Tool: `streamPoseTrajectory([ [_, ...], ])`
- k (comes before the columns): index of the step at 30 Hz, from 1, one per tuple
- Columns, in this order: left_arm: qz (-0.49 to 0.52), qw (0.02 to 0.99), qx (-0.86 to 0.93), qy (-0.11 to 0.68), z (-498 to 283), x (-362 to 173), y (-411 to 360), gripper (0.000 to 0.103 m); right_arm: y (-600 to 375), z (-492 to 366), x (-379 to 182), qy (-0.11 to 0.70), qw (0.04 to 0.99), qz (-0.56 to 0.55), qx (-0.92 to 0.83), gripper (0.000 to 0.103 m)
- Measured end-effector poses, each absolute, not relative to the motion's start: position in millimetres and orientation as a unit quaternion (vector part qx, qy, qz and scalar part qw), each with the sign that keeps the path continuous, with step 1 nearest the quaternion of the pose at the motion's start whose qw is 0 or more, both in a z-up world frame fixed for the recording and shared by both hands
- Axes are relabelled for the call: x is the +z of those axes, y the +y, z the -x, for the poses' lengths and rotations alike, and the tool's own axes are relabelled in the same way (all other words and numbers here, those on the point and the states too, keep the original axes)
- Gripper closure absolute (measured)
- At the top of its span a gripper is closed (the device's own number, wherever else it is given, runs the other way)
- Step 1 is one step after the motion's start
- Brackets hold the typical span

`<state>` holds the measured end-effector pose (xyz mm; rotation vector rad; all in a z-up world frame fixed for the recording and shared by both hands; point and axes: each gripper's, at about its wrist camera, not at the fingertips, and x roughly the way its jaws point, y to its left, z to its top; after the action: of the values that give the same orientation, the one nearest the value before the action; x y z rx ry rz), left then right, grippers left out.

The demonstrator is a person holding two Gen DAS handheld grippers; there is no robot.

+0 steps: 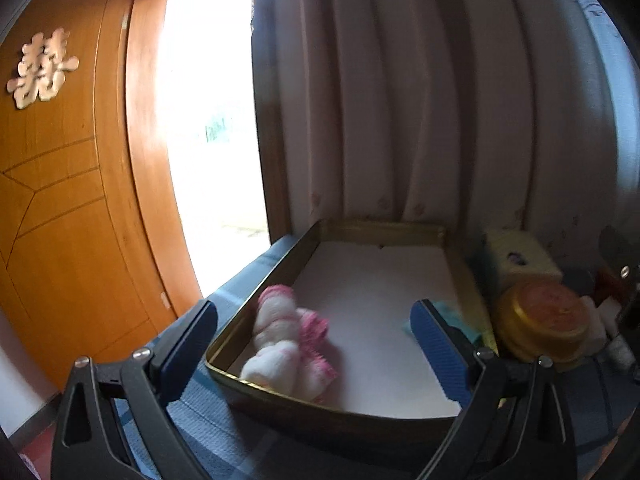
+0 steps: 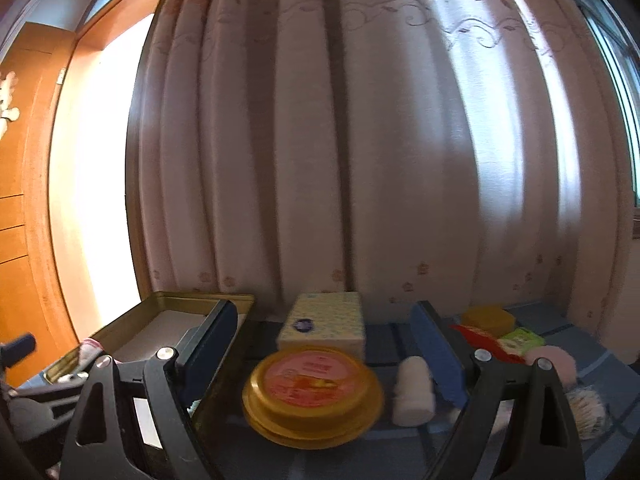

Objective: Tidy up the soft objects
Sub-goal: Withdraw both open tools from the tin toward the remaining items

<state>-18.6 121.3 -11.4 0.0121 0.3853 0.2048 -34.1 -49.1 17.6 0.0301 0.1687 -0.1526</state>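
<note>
In the left wrist view, the left gripper (image 1: 316, 344) is spread wide and grasps nothing; the pink-and-white soft bundle (image 1: 290, 346) lies between its fingers at 7 o'clock inside the gold tray (image 1: 384, 230). In the right wrist view, the right gripper (image 2: 324, 350) is also released, 1 round yellow tin (image 2: 312, 392) and a white roll (image 2: 412, 390) between its fingers, untouched. A pink puff (image 2: 554, 362) sits at 3 o'clock.

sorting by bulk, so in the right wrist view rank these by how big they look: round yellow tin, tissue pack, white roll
1. round yellow tin, though it sits nearest the camera
2. tissue pack, close in size, farther back, so unsure
3. white roll, clearly smallest
</note>
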Motion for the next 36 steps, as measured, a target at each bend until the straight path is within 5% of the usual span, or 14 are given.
streamPoseTrajectory([
  [36, -0.044, 0.958, -0.101, 0.265, 41.5, -33.5, -30.0, 0.004, -266.8, 101.3, -15.1, 0.229, 0.958, -0.11, -0.132, 0.013],
])
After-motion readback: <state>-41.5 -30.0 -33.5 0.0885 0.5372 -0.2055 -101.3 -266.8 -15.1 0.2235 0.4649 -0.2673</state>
